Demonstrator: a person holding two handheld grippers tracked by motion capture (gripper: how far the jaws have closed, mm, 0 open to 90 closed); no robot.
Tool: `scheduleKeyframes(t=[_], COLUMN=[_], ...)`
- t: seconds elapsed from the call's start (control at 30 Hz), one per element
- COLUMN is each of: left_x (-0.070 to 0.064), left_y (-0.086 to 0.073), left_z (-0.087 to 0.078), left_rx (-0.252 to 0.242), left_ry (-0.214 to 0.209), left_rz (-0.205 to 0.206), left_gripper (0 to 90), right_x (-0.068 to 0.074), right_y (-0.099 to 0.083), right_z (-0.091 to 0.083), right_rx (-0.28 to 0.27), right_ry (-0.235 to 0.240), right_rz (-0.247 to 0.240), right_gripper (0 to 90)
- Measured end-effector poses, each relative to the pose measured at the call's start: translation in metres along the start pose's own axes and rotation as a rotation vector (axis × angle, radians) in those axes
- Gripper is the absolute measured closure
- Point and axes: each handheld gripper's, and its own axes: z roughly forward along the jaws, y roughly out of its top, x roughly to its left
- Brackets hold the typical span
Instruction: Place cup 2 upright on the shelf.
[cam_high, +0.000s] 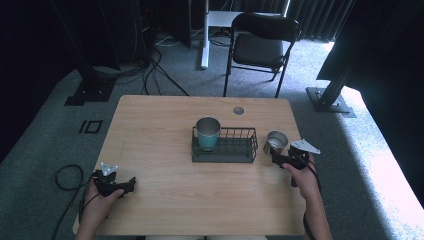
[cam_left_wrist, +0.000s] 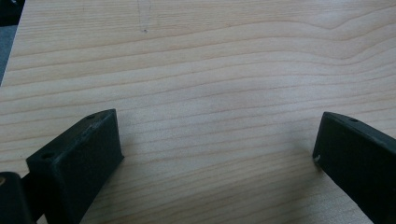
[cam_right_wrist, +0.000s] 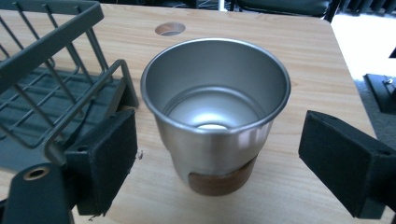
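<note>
Right hand-held gripper (cam_right_wrist: 217, 154) spread wide, its jaws flanking the steel cup (cam_right_wrist: 215, 109) without contact. Cup stands upright on the desk (cam_high: 165, 200), just beside the wire basket (cam_high: 235, 150). Left hand-held gripper (cam_left_wrist: 215, 154) released over bare desk.

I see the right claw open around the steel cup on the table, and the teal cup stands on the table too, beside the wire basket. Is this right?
Not fully. The teal cup stands inside the wire basket, at its left end, not on the table beside it; the high view shows this. The rest holds: the right claw is open around the steel cup, which stands on the table just right of the basket.
</note>
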Motion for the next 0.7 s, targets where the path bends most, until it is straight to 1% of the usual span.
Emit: scheduleKeyframes(t=[0.3,0.57,0.7], left_x=[0.000,0.000,0.000], left_y=[0.000,0.000,0.000], left_z=[0.000,0.000,0.000], left_rx=[0.000,0.000,0.000], left_ry=[0.000,-0.001,0.000], left_rz=[0.000,-0.001,0.000], left_gripper=[1.6,1.6,1.6], right_x=[0.001,0.004,0.005], right_y=[0.008,0.012,0.012], right_z=[0.008,0.018,0.022], right_rx=[-0.012,-0.017,-0.019], right_ry=[-0.004,-0.009,-0.019], right_rz=[-0.010,-0.004,-0.001], right_gripper=[11.2,11.2,11.2])
